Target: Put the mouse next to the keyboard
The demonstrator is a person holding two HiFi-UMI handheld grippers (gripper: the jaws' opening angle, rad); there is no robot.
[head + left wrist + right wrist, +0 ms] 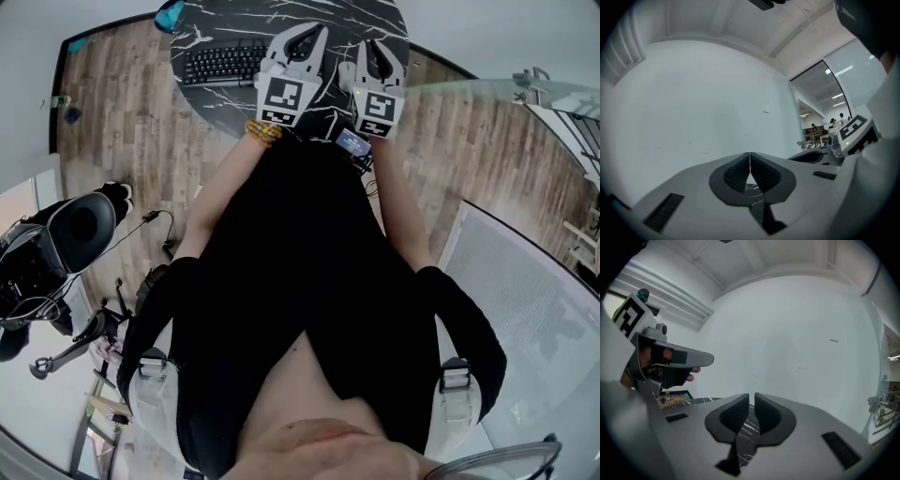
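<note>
Head view: the keyboard (223, 64) has its right end covered by the left gripper (309, 36). The marble table (211, 23) right of the keyboard is mostly behind the left gripper and the right gripper (380, 52). Its far rim is cut by the top edge, and part of the near rim is behind the person's black top (300, 253). Teal thing (170, 14) left of the keyboard is clipped, can't ID. Both gripper views show only a marble sliver through the jaw gap. Figures (836, 121) far off, probably people, too small.
</note>
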